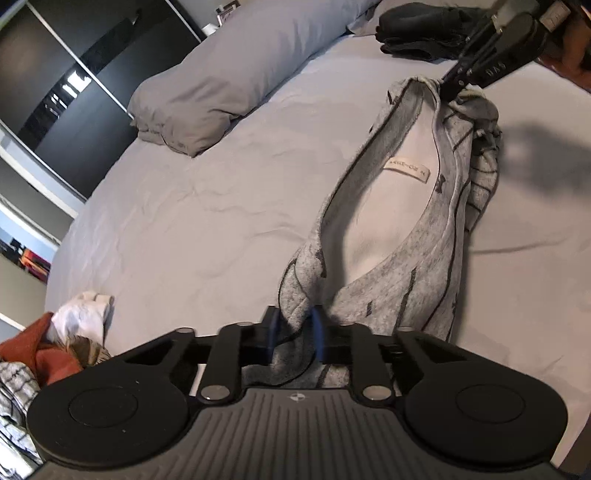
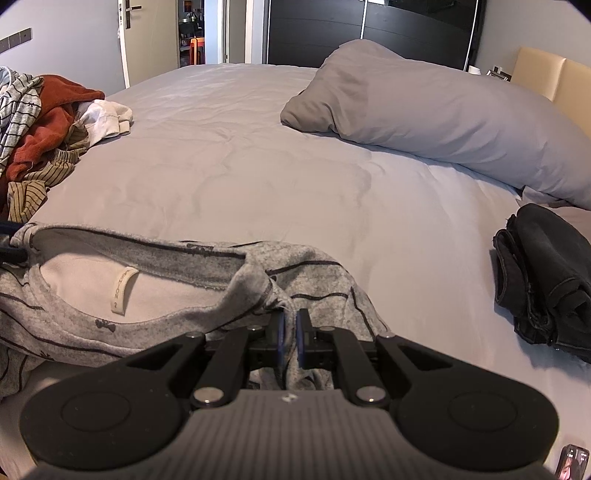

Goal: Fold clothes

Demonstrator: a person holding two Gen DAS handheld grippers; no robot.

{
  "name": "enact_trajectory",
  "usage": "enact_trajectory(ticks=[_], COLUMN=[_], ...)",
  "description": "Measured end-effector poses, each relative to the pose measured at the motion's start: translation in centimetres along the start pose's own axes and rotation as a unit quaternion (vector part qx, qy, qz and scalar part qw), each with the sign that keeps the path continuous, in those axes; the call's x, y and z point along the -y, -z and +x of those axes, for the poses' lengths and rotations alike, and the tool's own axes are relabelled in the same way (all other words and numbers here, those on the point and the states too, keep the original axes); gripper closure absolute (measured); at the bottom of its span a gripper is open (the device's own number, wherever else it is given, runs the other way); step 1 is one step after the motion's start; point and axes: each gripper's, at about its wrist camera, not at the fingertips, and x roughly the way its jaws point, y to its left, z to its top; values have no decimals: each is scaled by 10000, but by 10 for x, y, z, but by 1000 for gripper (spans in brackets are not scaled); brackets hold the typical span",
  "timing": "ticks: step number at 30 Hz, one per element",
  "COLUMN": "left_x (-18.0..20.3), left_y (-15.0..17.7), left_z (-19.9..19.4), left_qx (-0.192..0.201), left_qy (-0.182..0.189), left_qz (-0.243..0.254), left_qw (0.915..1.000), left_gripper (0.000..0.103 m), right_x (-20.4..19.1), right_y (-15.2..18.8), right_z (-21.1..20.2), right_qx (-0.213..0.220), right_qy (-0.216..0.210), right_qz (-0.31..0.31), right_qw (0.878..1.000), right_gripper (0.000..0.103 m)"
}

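With both the left claw and right claw clamped on the top's shoulders over the bed, pull them apart evenly to flatten it.

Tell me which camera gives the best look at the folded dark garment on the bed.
The right wrist view. There the folded dark garment lies whole and unobstructed on the bed sheet, its stacked layers and seams visible. In the left wrist view it sits far off at the top edge, small, and partly hidden behind the right hand-held gripper.
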Motion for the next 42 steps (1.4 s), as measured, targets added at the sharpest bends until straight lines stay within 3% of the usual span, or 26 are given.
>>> enact_trajectory(ticks=[2,4,5,7,9,10,12,16,21,25,29,34,36,39,42], left_x=[-12,-31,-47,-85,-108,-112,-107,-95,-95,-94,-89,-81,-79,-80,-85], left_y=[-1,0,3,14,26,29,30,32,34,37,39,45,46,45,44], left_z=[-8,-16,-21,-29,-31,-30,-26,-16,-29,-38,-29,-15,-13,-16,-27], left_qx=[93,203,315,562,562,483,253,58,316,382,28,-365,-436,-399,-174], left_qy=[184,535,813,1379,1506,1465,1311,1118,893,821,905,910,982,1028,898], left_qz=[-394,-1044,-1630,-2919,-3530,-3572,-3387,-3175,-3066,-2772,-2468,-2261,-2298,-2394,-2608], left_qw=[9990,9929,9828,9448,9217,9212,9314,9416,9471,9565,9648,9692,9673,9646,9611], left_gripper=[96,97,97,98,98,98,98,96,50,49,49,51,72,89,95], right_x=[1,1,2,3,4,4,3,2,1,1,3,2,1,-1,-2], right_y=[0,1,1,2,2,2,2,2,-1,-1,1,2,2,3,1], right_z=[0,-1,-2,-3,-3,-3,-3,-2,-2,-2,-3,0,1,1,-5], right_qx=[7,18,22,29,35,37,40,46,69,66,69,46,29,44,192], right_qy=[-5,-8,-6,-6,-6,-5,-4,-2,12,5,-22,-74,-95,-55,40], right_qz=[4,15,20,39,65,66,60,69,46,26,10,-29,-48,-129,-150], right_qw=[10000,10000,10000,10000,10000,10000,10000,10000,10000,10000,10000,10000,9999,9999,9997], right_gripper=[94,94,94,94,94,94,94,94,93,93,93,93,93,94,94])
